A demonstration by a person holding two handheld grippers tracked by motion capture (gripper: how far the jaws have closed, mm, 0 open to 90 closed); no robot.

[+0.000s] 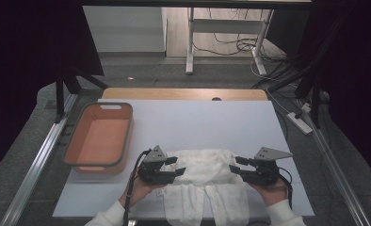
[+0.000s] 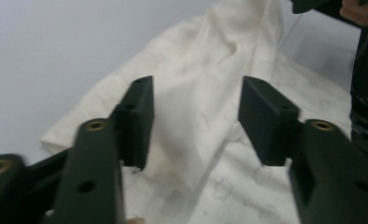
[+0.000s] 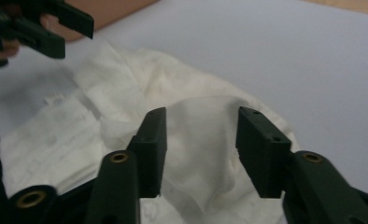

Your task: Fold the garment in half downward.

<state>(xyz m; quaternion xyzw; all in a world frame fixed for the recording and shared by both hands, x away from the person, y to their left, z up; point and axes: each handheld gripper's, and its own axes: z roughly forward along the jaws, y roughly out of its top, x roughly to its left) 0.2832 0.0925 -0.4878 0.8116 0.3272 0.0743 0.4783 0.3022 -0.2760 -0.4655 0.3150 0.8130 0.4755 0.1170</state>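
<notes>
One cream-white garment (image 1: 207, 174), a soft pair of small trousers or leggings by the look of its two legs, lies on the white tabletop (image 1: 197, 122) at the near edge, with the waist end bunched and folded back toward the middle and the legs hanging toward the person. The left tool (image 1: 176, 167) sits at the garment's left side and the right tool (image 1: 237, 165) at its right side, each held in one hand. In the left gripper view the jaws stand apart with a raised fold of cloth (image 2: 196, 116) between them, the pads not pressing on it. The right gripper view shows the same: jaws parted, a hump of fabric (image 3: 201, 135) between them, untouched by either pad.

The cloth looks thin, light and limp, so it will likely sag, crease and slide on the smooth sheet rather than keep any shape. A pinch on a doubled edge or a raised fold, one at each side, should hold better than a single layer.

Counted: one garment, two tools, one orange bin (image 1: 99, 136) standing empty to the left of the garment, well apart from it
</notes>
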